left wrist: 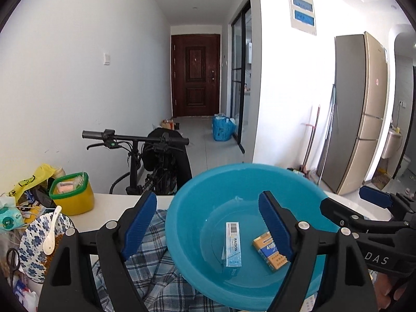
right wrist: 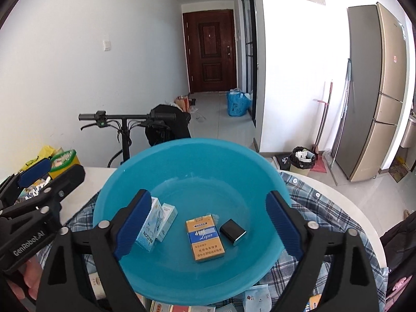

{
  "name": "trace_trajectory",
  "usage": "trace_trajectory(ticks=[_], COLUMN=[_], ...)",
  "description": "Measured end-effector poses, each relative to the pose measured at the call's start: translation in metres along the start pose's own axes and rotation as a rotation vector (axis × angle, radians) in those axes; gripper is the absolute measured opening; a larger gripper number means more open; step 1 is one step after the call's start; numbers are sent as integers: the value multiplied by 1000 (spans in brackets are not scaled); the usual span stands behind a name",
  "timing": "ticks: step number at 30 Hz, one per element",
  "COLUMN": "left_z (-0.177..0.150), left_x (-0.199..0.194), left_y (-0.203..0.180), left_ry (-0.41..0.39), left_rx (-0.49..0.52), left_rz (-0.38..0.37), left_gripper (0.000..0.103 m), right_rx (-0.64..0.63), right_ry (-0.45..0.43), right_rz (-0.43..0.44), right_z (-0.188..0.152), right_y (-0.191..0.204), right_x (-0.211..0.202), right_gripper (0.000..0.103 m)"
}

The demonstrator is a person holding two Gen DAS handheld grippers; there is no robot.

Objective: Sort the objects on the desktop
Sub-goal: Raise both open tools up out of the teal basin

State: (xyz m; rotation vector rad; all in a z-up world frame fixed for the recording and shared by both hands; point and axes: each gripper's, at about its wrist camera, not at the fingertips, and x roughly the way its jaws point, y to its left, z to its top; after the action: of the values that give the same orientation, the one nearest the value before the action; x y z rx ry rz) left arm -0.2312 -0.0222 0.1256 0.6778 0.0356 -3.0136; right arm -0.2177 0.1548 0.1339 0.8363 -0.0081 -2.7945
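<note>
A blue plastic basin [left wrist: 208,182] [right wrist: 195,161] sits on a plaid cloth on the white table. Inside lie a light-blue RAISON box [left wrist: 234,244] [right wrist: 147,231], a second pale box [right wrist: 168,217] beside it, an orange-and-blue cigarette pack [left wrist: 267,252] [right wrist: 205,239] and a small black box [right wrist: 232,231]. My left gripper [left wrist: 207,194] hangs over the basin's left side, open, nothing between its pads. My right gripper [right wrist: 208,193] hovers over the basin's middle, open and empty. Each gripper shows at the edge of the other's view.
The plaid cloth [left wrist: 156,273] [right wrist: 325,208] spreads under the basin. At the table's left stand a yellow tub with a green lid [left wrist: 72,192], a blue-flowered bowl with a white spoon [left wrist: 36,241], scissors [left wrist: 11,257] and clutter. More packs [right wrist: 182,308] lie near the front edge. A bicycle [left wrist: 135,140] stands behind the table.
</note>
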Motion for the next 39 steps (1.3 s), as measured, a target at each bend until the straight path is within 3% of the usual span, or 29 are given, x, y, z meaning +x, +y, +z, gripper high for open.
trace_trajectory(ticks=[4,10,20,24,31,39], left_z=[6,14,19,21,24,21], left_x=[-18,-44,-71,-85,-108,-130], left_y=[2,8,0,1,9,-8], left_ry=[-41,-103,-149,-190,-231,-273], left_rx=[-1,-43,-1,18,-32,39], left_rz=[10,-10,1,39,4,13], left_gripper=[83,84,85,85,93,94], right_rx=[12,11,-64,-62,-63,-91], right_ry=[-28,-94,-188,-216,-277,-375], right_rz=[11,-2,8,16,27,54], right_z=[4,8,12,14,13,9], right_y=[-3,0,13,11,12,21], right_x=[-12,-33,-65,-79,-105,-144], right_gripper=[92,102,102,102,102,102])
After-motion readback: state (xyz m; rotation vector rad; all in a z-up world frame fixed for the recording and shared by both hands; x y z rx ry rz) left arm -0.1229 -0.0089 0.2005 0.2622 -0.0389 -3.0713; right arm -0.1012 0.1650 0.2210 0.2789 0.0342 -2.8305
